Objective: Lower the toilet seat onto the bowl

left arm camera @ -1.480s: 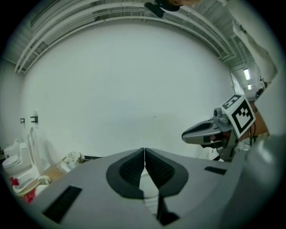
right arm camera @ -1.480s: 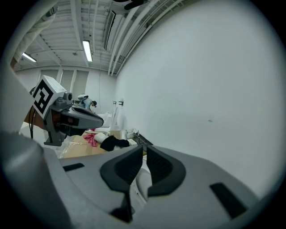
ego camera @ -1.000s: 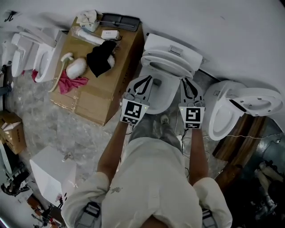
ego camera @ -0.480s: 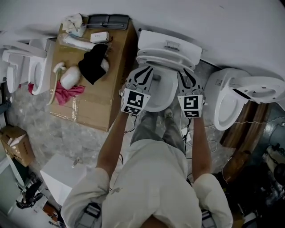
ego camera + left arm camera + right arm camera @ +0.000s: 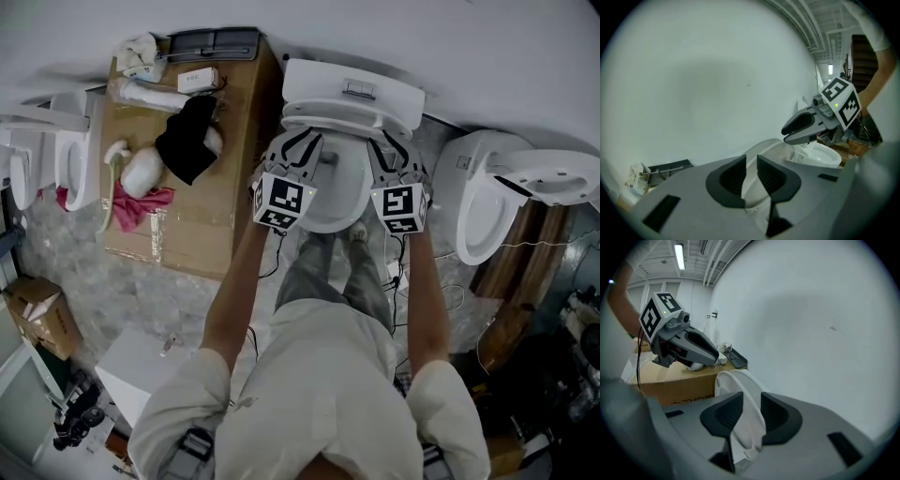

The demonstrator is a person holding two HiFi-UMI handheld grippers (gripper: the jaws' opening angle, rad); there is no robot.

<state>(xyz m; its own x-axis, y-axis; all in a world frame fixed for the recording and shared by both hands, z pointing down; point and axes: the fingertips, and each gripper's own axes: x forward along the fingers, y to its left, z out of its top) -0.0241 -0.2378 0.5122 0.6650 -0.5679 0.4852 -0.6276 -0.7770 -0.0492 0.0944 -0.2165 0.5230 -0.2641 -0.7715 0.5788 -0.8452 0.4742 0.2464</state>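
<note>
So the person's standing right in front of the middle toilet, with the bowl just past their feet and the tank on the far side against the wall. The left gripper is at the left edge of the toilet seat and the right gripper is at the right edge, pretty much side by side. Both sets of jaws have just been opening. On the left one the pads sit a small way apart with the white rim showing in the gap, and they don't look like they're squeezing it. The right one is wider, about half open, and the seat's thin edge runs up between its pads, loose rather than clamped. From the right gripper view the seat looks tilted rather than flat, but I can't tell whether it's touching the bowl. Off to the left there's a cardboard box with a black cloth and a pink rag on it. A second toilet stands to the right.
</note>
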